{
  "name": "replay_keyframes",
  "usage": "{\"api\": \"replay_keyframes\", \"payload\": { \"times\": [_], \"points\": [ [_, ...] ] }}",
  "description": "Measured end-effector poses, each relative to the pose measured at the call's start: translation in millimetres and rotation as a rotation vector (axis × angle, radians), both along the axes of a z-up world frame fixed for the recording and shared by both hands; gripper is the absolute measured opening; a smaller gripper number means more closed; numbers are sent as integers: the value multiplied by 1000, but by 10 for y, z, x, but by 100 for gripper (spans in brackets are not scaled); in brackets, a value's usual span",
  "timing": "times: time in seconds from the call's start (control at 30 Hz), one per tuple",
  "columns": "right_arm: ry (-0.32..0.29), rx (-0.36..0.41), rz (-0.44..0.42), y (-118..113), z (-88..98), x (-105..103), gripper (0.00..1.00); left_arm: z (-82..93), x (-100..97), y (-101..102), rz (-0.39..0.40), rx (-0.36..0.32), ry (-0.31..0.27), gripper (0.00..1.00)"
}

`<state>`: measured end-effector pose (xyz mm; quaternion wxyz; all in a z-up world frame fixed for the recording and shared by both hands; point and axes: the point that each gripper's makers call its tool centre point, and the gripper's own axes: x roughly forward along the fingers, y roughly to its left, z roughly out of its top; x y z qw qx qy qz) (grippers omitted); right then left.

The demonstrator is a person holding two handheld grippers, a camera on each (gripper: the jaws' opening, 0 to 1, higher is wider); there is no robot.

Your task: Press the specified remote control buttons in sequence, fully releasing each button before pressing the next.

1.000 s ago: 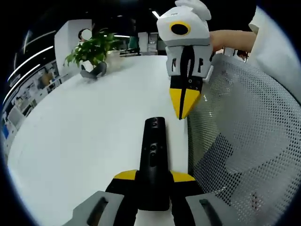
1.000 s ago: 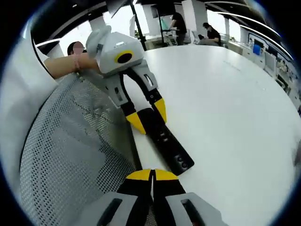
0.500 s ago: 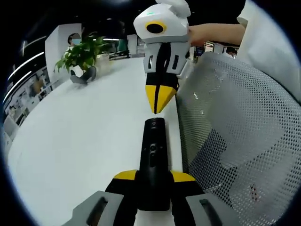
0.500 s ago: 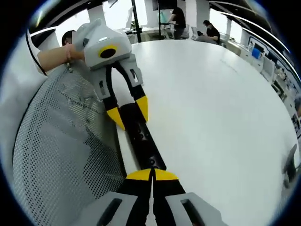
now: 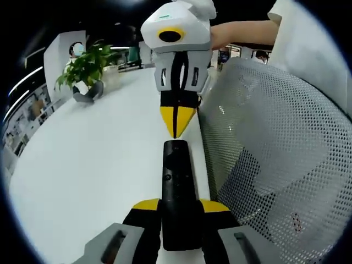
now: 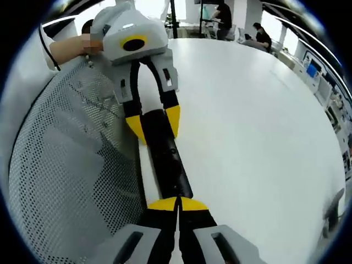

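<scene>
Where the white table (image 5: 82, 165) curves away at the far left of the left gripper view, a potted plant (image 5: 85, 69) is seen standing in a dark pot, its green leaves rising above the rim; the contents of the pot beneath the leaves cannot be made out. Toward the centre of that view, the black remote control (image 5: 177, 190) is clamped at its near end between the yellow-tipped jaws of the left gripper (image 5: 179, 212) and extends forward along the table edge, button face up. Directly beyond its far end, the right gripper (image 5: 176, 118) is pointed downward with its yellow tips pressed together, positioned at the far end of the remote; contact cannot be confirmed. To the right, a grey mesh chair back (image 5: 275, 165) is seen beside the table. In the right gripper view, the mesh chair back (image 6: 71, 165) occupies the left, the remote control (image 6: 165, 159) is held by the left gripper (image 6: 153, 122) at centre, and the closed tips of the right gripper (image 6: 177, 204) are met at the remote's nearer end. The table (image 6: 258, 137) extends to the right.
</scene>
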<state>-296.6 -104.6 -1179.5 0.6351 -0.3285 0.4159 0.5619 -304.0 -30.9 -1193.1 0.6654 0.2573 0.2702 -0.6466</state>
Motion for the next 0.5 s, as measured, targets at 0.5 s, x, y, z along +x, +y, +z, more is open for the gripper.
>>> {"api": "replay_keyframes", "payload": {
  "times": [0.5],
  "points": [
    [-65, -86, 251, 29, -57, -43, 0, -3, -1, -11, -14, -23, -4, 25]
  ]
}}
